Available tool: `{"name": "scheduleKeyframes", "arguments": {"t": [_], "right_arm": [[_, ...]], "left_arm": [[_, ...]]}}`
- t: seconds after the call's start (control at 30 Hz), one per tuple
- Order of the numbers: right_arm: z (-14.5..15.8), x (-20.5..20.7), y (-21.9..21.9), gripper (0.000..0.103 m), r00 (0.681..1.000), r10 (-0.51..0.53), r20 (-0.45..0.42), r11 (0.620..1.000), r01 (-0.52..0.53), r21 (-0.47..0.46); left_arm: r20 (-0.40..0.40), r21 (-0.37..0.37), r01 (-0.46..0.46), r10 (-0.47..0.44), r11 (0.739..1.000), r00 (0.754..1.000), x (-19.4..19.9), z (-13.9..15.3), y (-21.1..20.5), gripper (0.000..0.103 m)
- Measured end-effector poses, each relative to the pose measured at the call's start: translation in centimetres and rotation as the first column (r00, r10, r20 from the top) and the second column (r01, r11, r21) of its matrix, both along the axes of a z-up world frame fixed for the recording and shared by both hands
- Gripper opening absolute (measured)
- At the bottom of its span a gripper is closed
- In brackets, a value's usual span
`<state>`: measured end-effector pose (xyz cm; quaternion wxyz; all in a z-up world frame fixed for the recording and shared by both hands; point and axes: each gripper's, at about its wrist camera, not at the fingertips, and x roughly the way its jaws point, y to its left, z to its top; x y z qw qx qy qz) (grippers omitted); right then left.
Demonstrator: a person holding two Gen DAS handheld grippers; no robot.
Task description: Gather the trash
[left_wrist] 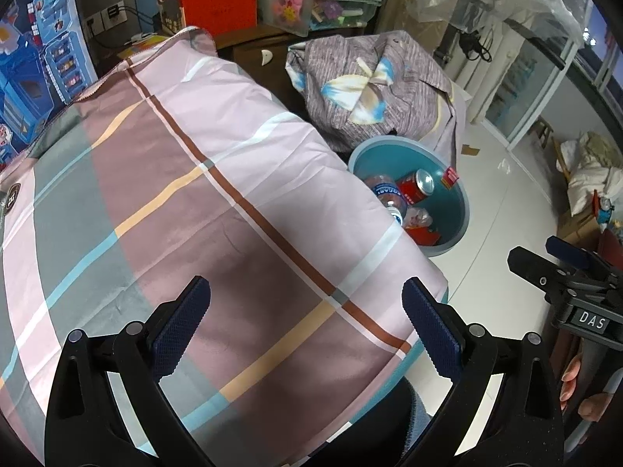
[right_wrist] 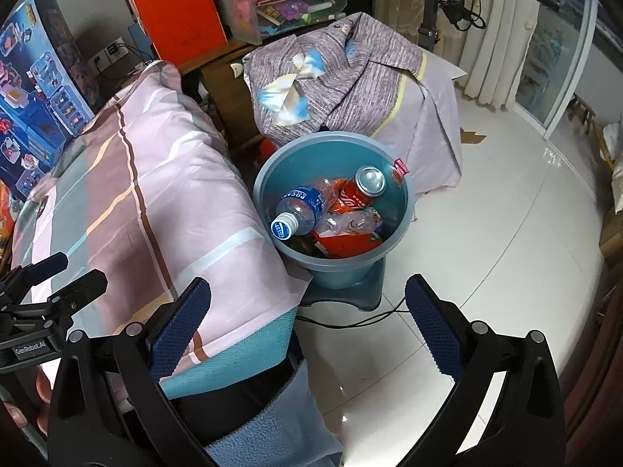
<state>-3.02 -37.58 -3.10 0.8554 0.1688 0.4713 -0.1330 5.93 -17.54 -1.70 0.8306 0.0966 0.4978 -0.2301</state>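
Observation:
A teal trash bin (right_wrist: 401,210) stands on the white floor beside the bed; it also shows in the left wrist view (left_wrist: 461,210). Inside lie a clear bottle with a blue label (right_wrist: 300,208), a red can (right_wrist: 360,190), crumpled clear plastic (right_wrist: 350,222) and red wrappers (right_wrist: 342,243). In the left wrist view the can (left_wrist: 416,185) and bottle (left_wrist: 387,194) show too. My left gripper (left_wrist: 307,323) is open and empty above the plaid bedspread. My right gripper (right_wrist: 307,323) is open and empty, in front of the bin.
A pink and grey plaid bedspread (left_wrist: 175,194) covers the bed at left. A grey striped cloth (right_wrist: 335,74) drapes a box behind the bin. A black cable (right_wrist: 350,321) runs on the floor. Toy boxes (right_wrist: 35,89) stand at far left.

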Motion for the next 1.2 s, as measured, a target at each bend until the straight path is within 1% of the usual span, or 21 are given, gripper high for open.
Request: {"name": "scheduleKeyframes", "arguments": {"t": [0.2,0.47,1.2], "right_arm": [[-0.3,0.0,0.0,0.096,1.0,-0.002,-0.007,1.0,0.002,0.004],[-0.5,0.1,0.0,0.096,1.0,-0.003,-0.009,1.0,0.003,0.004],[-1.3,0.3,0.3,0.096,1.0,-0.005,-0.018,1.0,0.005,0.003]], "left_arm": [[0.0,-0.002,-0.002,0.002,1.0,1.0,0.1,0.0,0.1,0.099],[0.035,-0.016,-0.007,0.008,1.0,0.999,-0.1,0.3,0.1,0.099],[0.039,-0.005,-0.024,0.024,1.0,0.999,-0.1,-0.5,0.3,0.099]]}}
